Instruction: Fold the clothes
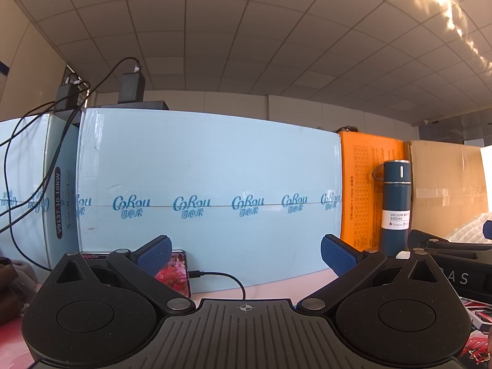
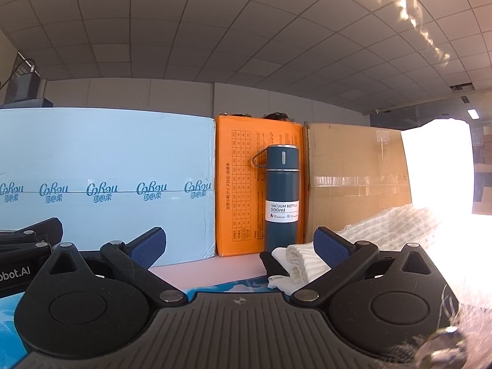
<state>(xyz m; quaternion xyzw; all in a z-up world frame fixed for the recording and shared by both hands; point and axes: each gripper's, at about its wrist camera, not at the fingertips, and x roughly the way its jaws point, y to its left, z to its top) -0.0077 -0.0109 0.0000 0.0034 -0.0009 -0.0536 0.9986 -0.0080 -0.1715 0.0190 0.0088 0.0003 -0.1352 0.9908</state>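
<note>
both tongs, left [image 1: 244, 253] and right [image 2: 240, 244], wide open and empty before "vacuum bottle 500ml" flask [image 2: 282, 196], white knit [image 2: 303, 264] beside

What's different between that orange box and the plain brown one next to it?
The orange box is bright and printed with a table and text; the brown cardboard box is plain, with clear tape. The orange box looks narrower, the brown one wider. A blue vacuum bottle stands before the orange box. Both stand upright, side by side.
</note>
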